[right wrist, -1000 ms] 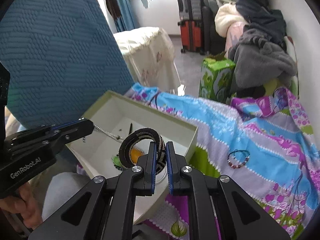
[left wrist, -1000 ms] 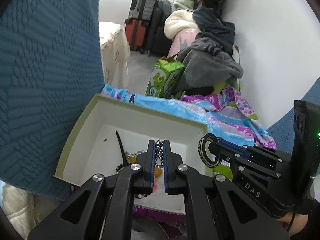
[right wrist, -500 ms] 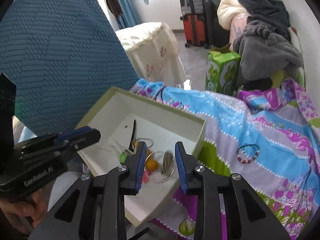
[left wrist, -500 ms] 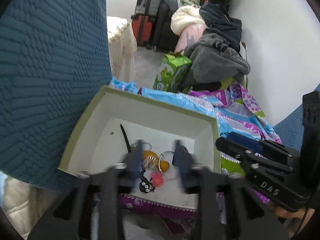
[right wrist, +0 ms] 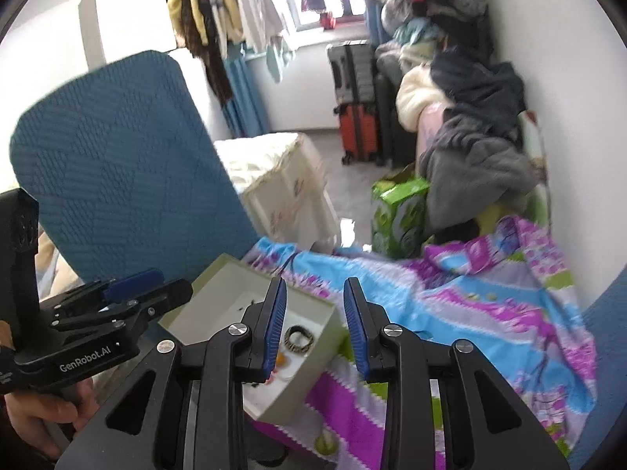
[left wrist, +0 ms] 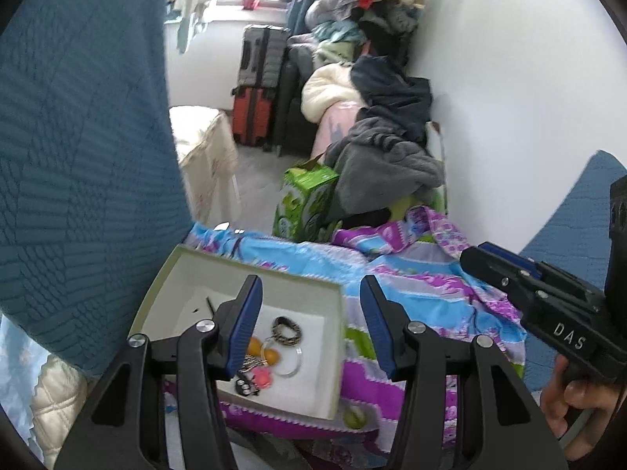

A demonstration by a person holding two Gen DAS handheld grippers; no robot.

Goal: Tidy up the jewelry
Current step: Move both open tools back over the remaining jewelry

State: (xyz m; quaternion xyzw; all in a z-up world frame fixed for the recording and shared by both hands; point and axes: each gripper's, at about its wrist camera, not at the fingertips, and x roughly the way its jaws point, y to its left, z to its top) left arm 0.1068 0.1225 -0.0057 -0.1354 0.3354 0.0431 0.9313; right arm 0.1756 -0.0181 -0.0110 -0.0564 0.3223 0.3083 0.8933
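An open white box lies on a colourful bedsheet. Inside it rest a black-and-white woven bracelet, orange beads, a clear bangle, a pink charm and a thin black pin. My left gripper hovers above the box's near right side, its jaws opening with nothing between them. My right gripper is open and empty too, held above the box, where the woven bracelet shows between its fingers. Each view catches the other gripper at its side.
A blue quilted cushion rises close behind the box on the left. Beyond the bed stand a green carton, a heap of clothes, suitcases and a cloth-covered table. A hand grips the right tool.
Both grippers went from shut to open, letting the bead chain and the woven bracelet drop into the box. Both then rose and drew back from the box.
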